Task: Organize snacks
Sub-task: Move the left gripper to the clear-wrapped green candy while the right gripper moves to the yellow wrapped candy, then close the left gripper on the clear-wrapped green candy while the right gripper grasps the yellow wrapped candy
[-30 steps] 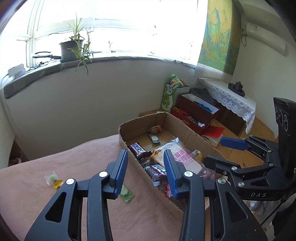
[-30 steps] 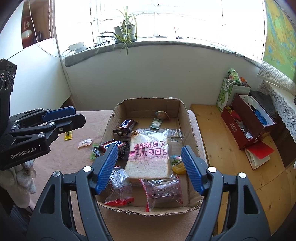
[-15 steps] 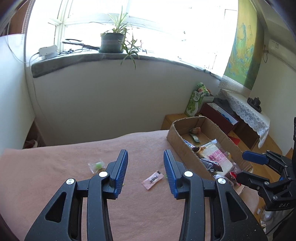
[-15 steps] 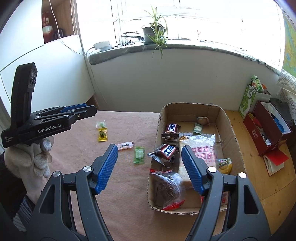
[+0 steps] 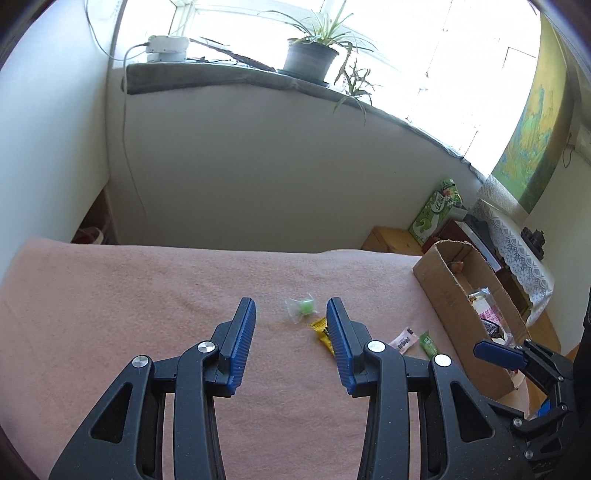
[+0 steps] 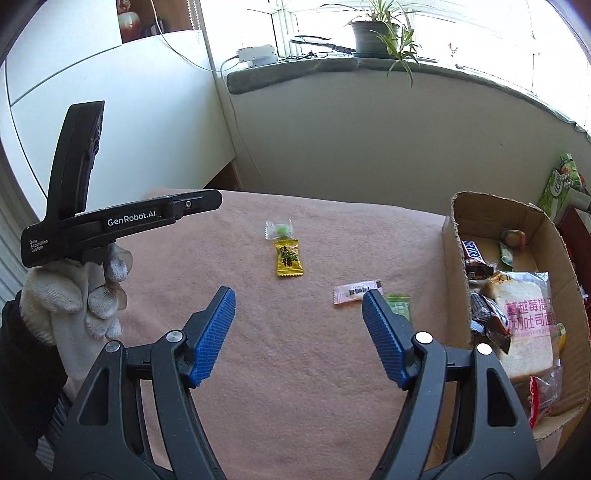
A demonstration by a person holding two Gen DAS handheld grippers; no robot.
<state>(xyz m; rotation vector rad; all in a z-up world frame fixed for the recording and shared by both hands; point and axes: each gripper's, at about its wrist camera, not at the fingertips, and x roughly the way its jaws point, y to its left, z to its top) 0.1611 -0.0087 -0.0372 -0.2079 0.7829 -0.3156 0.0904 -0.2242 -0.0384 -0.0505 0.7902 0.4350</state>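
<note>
Several loose snacks lie on the pink cloth: a clear-wrapped green candy (image 6: 279, 229) (image 5: 303, 307), a yellow packet (image 6: 289, 257) (image 5: 320, 329), a pink-white sachet (image 6: 355, 291) (image 5: 405, 338) and a green packet (image 6: 398, 304) (image 5: 427, 342). A cardboard box (image 6: 453, 229) (image 5: 428, 275) at the right holds a bread bag (image 6: 526, 317), Snickers bars (image 6: 472, 253) and other snacks. My left gripper (image 5: 291, 321) is open and empty just short of the green candy. My right gripper (image 6: 298, 310) is open and empty above the cloth, near the sachet.
The pink cloth (image 6: 295, 369) covers the table, ending at a white wall below a windowsill with a potted plant (image 6: 375, 31). A gloved hand (image 6: 70, 299) holds the left gripper. A red box and wooden furniture (image 5: 391, 236) stand beyond the cardboard box.
Both grippers have swung left, away from the cardboard box and over the loose snacks. The box now lies at the right edge of both views. Both stay open.
</note>
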